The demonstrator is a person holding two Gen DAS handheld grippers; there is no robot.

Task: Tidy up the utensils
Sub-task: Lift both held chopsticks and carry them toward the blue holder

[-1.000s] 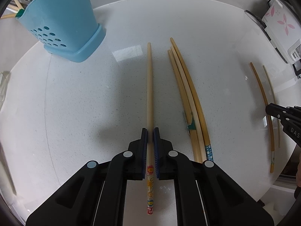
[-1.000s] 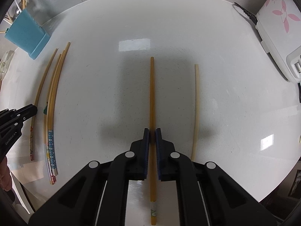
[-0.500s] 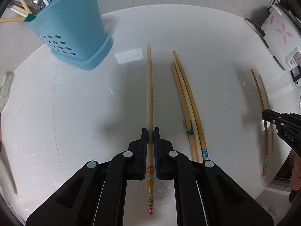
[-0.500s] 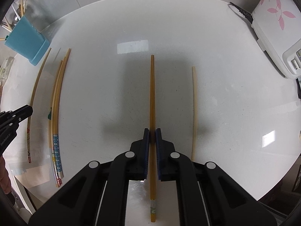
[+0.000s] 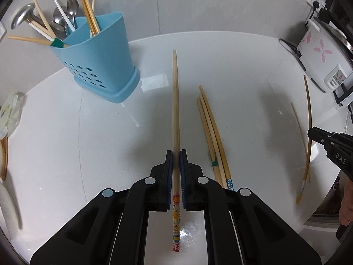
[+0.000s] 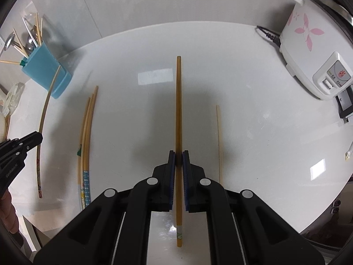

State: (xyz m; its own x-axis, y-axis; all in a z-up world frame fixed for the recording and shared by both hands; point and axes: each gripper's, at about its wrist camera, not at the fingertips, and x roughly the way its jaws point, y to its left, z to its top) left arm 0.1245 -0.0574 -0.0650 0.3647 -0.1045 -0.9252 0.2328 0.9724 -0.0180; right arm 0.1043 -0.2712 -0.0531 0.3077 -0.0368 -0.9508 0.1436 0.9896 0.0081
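A: How far along is the tidying?

B: Partway, I'd say. The blue plastic utensil holder with round holes (image 5: 97,59) already stands on the white round surface (image 5: 66,143) with spoons, a ladle and several chopsticks in it.

A: And the claws?

B: The left claw (image 5: 175,154) is clamped tight on a pale wooden chopstick with a flower-patterned end (image 5: 175,110), held clear of the surface and pointing toward the holder. The right claw (image 6: 178,155) is pinched shut on a darker amber chopstick (image 6: 178,101), also in the air.

A: What's left?

B: A bundle of three bamboo chopsticks (image 5: 213,132) lies on the surface between the two claws, one with a blue dotted end. A thin pale chopstick (image 6: 218,141) lies just right of the right claw. So two are in hand, and at least four wait.

A: Anything else nearby?

B: A white rice cooker with pink flowers (image 6: 308,50) at the far right edge, well apart from the holder.
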